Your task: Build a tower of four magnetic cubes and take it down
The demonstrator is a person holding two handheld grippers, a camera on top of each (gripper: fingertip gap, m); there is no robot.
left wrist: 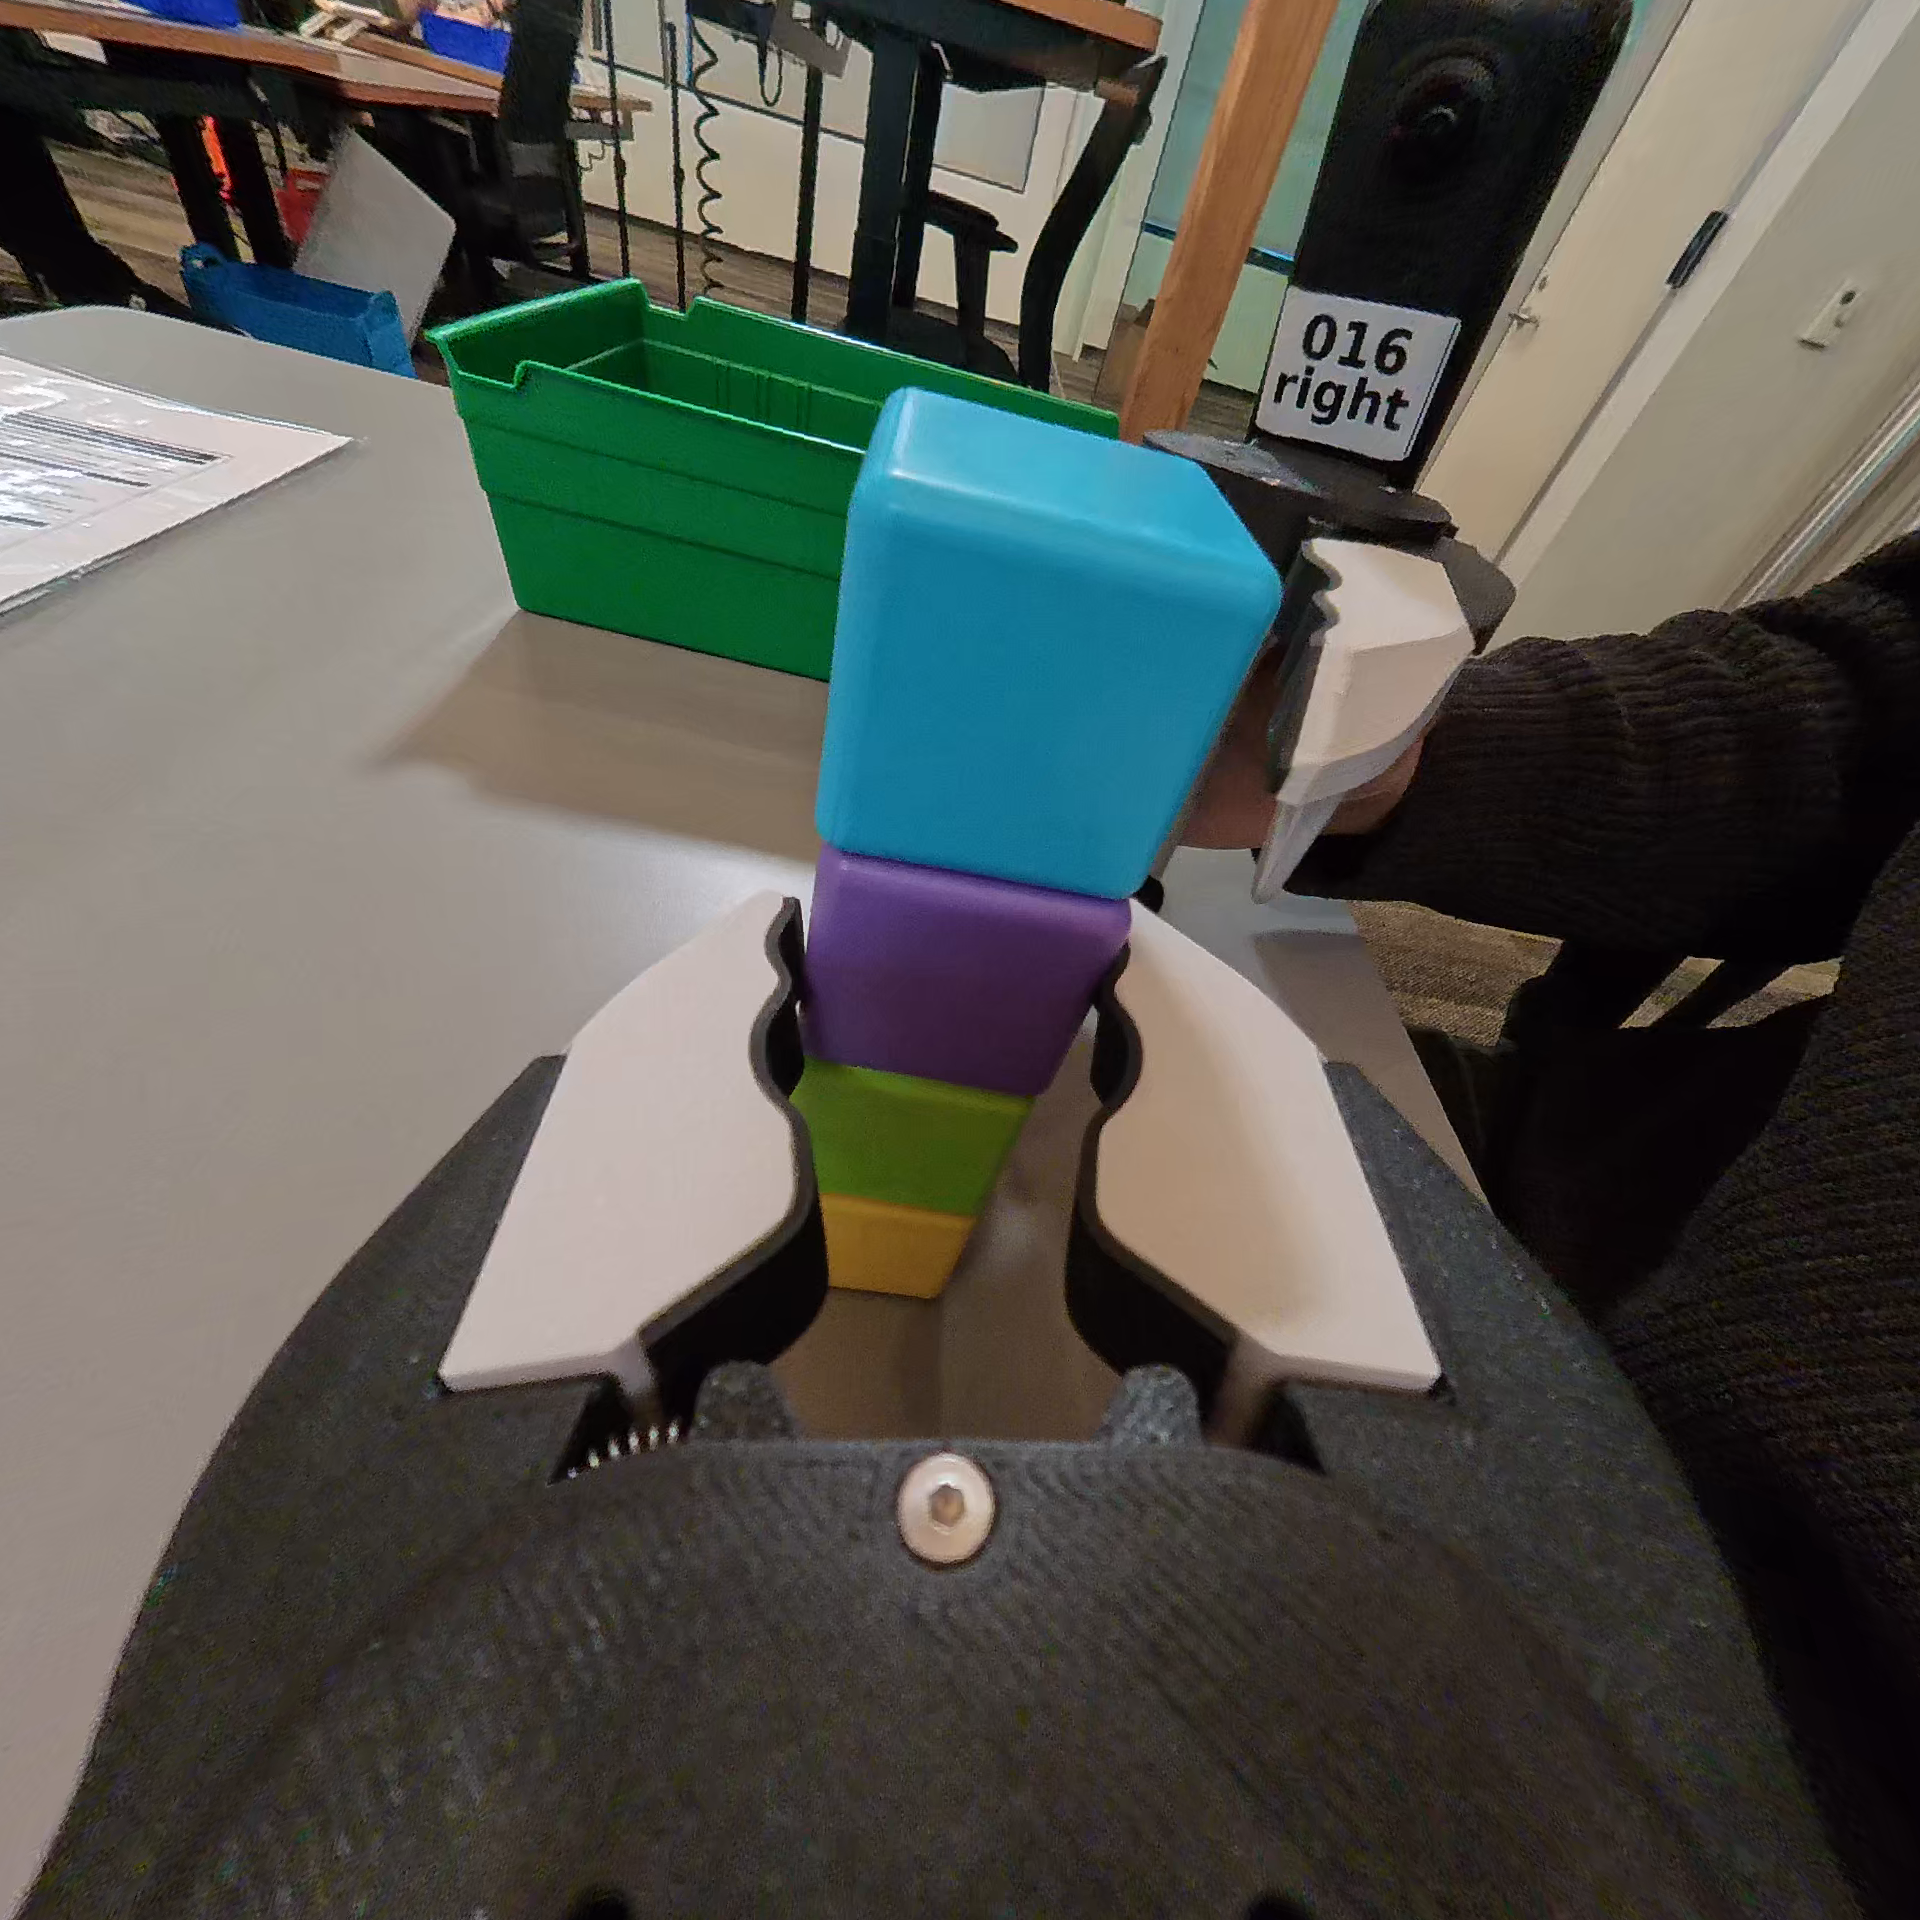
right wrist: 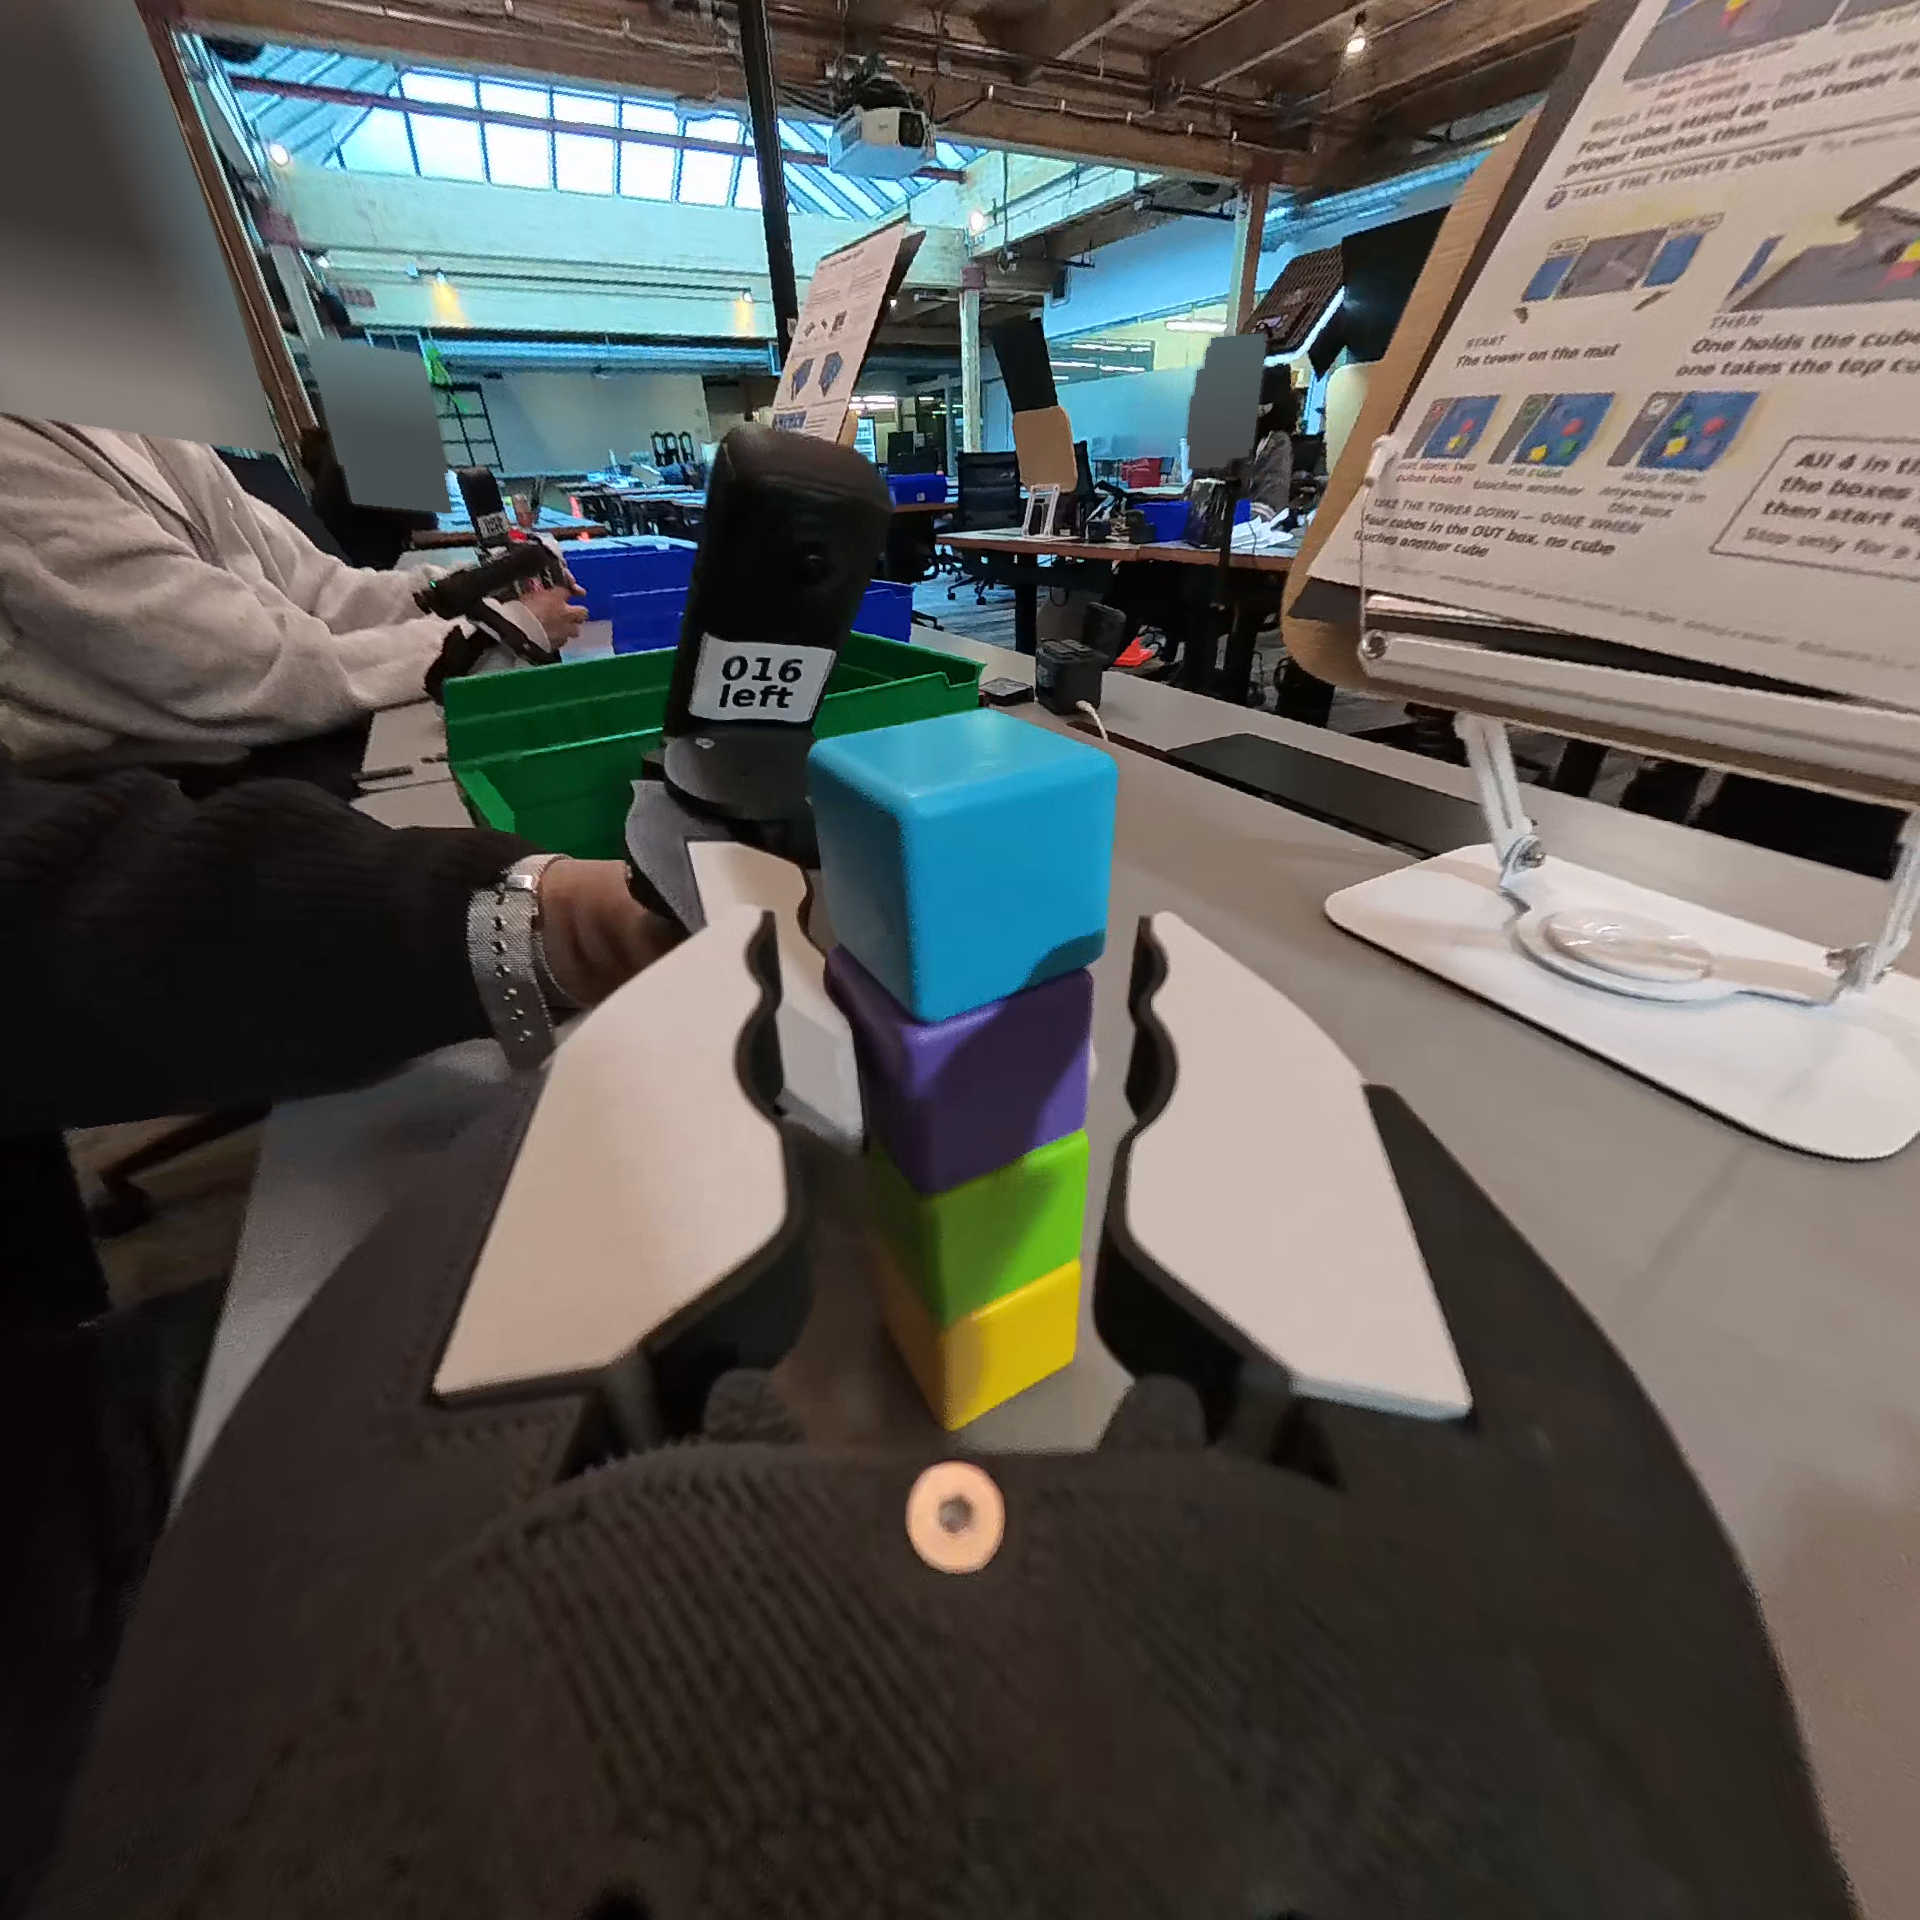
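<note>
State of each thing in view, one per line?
Blue cube: top of stack, slightly askew.
Purple cube: second, between left gripper's fingertips.
Green cube: third.
Yellow cube: bottom, on table.
Right gripper: open, straddling stack.
Green bin: upright, looks empty.

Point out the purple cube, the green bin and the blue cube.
purple cube point(left wrist: 951, 966): left wrist view, middle of its front face.
green bin point(left wrist: 644, 520): left wrist view, its near outer wall.
blue cube point(right wrist: 961, 862): right wrist view, centre, near its front edge.
</note>
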